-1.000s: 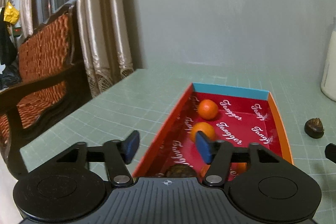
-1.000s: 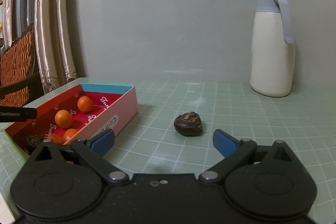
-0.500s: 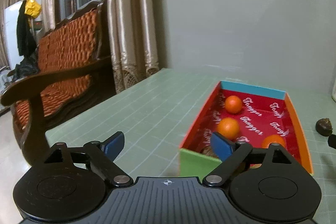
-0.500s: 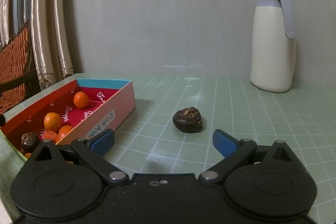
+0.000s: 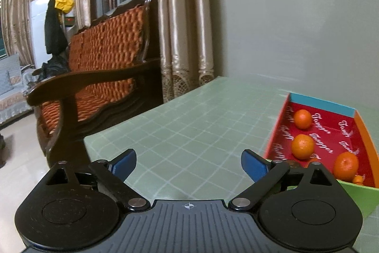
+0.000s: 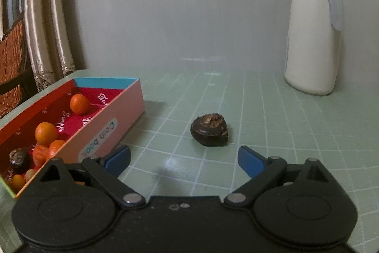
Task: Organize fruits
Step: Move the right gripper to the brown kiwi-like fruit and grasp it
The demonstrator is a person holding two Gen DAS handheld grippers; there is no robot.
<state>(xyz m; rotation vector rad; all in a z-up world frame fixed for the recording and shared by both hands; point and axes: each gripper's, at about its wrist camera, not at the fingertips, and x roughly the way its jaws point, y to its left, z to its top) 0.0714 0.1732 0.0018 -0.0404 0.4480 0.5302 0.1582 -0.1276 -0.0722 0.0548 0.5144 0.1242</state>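
A red-lined cardboard box [image 5: 322, 103] lies at the right of the left wrist view with several oranges [image 5: 302, 146] in it. My left gripper [image 5: 188, 161] hovers over bare mat to the left of the box. Its jaws are opening and nothing is between them. In the right wrist view the same box [image 6: 111, 127] holds oranges [image 6: 46, 133] and a dark brown fruit [image 6: 19, 158]. Another dark brown fruit [image 6: 209, 133] lies on the mat just ahead of my right gripper [image 6: 183, 155]. That gripper's jaws are closing slowly, still wide, with nothing between them.
A white thermos jug [image 6: 312, 39] stands at the back right by the wall. Left of the table are a wooden bench with orange cushions [image 5: 101, 58] and curtains [image 5: 182, 27]. The green grid mat [image 5: 189, 129] ends at the table's left edge.
My left gripper has drawn back and to the left out of the box, and its jaws have spread wide. The right gripper has crept closer to the dark fruit on the mat.
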